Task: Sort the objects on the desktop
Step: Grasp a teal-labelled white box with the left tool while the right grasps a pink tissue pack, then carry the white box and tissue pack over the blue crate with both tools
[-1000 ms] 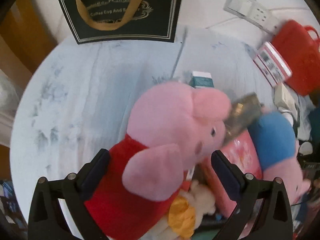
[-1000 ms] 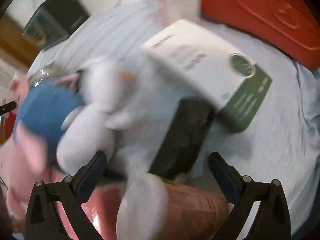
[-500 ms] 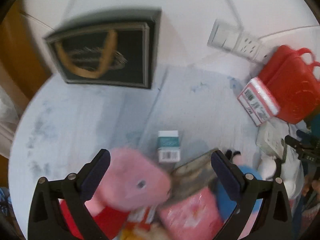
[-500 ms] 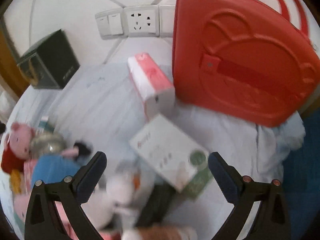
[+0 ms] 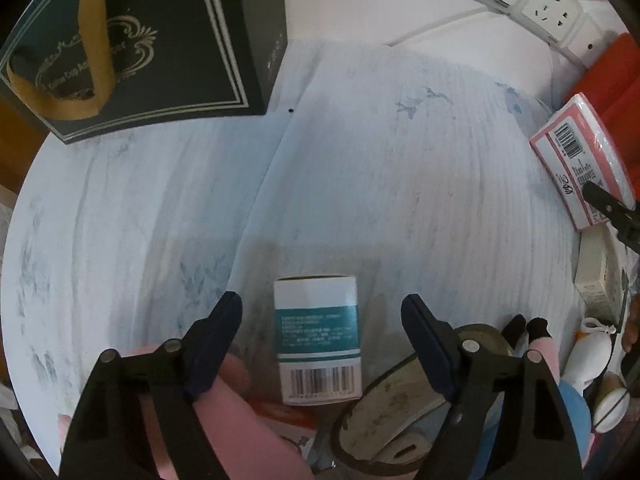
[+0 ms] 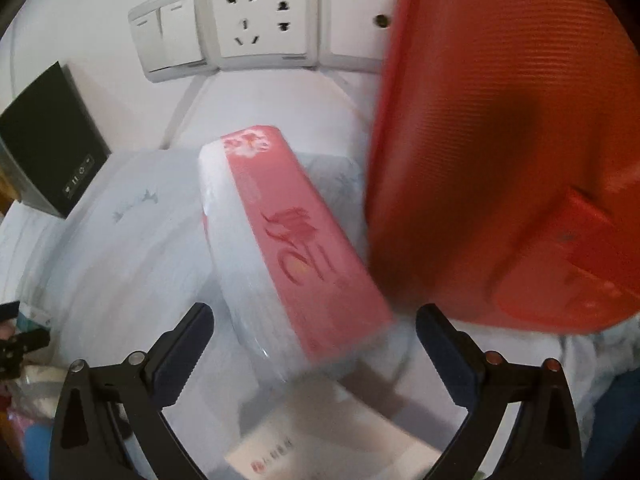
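My left gripper (image 5: 320, 314) points down at the pale blue tablecloth (image 5: 360, 168). A small white and teal box (image 5: 317, 336) lies flat between its fingers. The jaws are closing, with a gap left on each side of the box. My right gripper (image 6: 314, 316) is open. A pink and white tissue pack (image 6: 288, 248) lies just ahead of it, its near end between the fingertips and untouched. In the left wrist view the same tissue pack (image 5: 576, 160) lies at the right edge.
A red plastic case (image 6: 500, 140) leans against the wall right of the tissue pack, below wall sockets (image 6: 260, 28). A black gift bag (image 5: 132, 40) stands far left. A pink plush (image 5: 240, 420), a round tin (image 5: 400, 400) and a blue plush (image 5: 572, 408) crowd the near edge. A white box (image 6: 332, 440) lies under my right gripper.
My left gripper moved past the pink pig plush to the teal box, and its jaws narrowed. My right gripper swung from the plush toys to the tissue pack and red case.
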A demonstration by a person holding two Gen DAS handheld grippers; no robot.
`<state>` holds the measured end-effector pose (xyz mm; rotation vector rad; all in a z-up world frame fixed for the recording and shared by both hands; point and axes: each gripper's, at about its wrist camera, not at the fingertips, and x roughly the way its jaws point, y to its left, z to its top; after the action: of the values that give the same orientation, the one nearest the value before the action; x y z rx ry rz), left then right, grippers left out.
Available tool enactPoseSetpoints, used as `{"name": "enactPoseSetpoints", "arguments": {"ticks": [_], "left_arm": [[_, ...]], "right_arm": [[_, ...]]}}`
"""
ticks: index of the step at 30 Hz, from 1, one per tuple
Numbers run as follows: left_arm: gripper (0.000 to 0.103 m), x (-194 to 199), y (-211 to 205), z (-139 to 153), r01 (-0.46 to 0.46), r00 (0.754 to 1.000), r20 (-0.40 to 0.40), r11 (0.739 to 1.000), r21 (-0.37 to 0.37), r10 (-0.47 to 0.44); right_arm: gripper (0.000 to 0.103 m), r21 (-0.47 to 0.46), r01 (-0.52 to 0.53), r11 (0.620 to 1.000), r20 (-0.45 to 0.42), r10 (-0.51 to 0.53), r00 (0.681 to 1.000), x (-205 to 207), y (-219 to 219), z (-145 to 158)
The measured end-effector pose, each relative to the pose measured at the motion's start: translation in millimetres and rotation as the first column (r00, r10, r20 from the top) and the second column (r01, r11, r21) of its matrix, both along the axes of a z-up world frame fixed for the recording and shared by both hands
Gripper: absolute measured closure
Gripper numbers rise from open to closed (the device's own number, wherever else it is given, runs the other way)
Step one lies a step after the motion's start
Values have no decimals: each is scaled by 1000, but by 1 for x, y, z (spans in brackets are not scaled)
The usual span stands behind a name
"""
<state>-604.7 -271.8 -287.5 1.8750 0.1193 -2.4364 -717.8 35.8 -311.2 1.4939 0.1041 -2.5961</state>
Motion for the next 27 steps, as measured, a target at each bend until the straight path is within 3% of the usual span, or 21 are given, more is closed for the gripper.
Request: {"name": "enactPoseSetpoints", "arguments": {"ticks": [1,2,3,4,5,6,12,18,27], "left_arm": [[25,2,0,1,4,1000,-4,1000,2,-4],[29,4,2,3,12,1000,-7,1000,3,-12],[38,5,3,4,21,1000,-10,1000,5,-21],[46,5,5,5,34,999,-18,999,23,-33],[61,4,6,6,36,999,-26,998,47,-35],[64,2,7,7,32,999,-34,998,54,-30],[65,-4,12,20,19,996,-89,1000,-8,-19],[65,26,30,80,25,968,-249,997,-69,-41],[65,95,60,177,50,908,-414,998,-32,-58]], "right_arm": [[2,6,2,1000,-1,-2,1000,0,-2,-1],[11,-5,-10,1000,2,10,1000,1,-4,-3],[42,-9,-26,1000,6,26,1000,2,-6,-4],[44,11,-32,999,6,32,999,3,-9,-4],[46,11,-37,999,8,37,999,4,-11,-4],[49,6,-42,999,6,42,999,6,-13,-2],[53,-1,-70,998,-54,70,996,20,-23,26],[53,-25,-67,997,-112,64,992,40,-22,62],[54,-4,-63,998,-230,60,971,128,-19,151]]}}
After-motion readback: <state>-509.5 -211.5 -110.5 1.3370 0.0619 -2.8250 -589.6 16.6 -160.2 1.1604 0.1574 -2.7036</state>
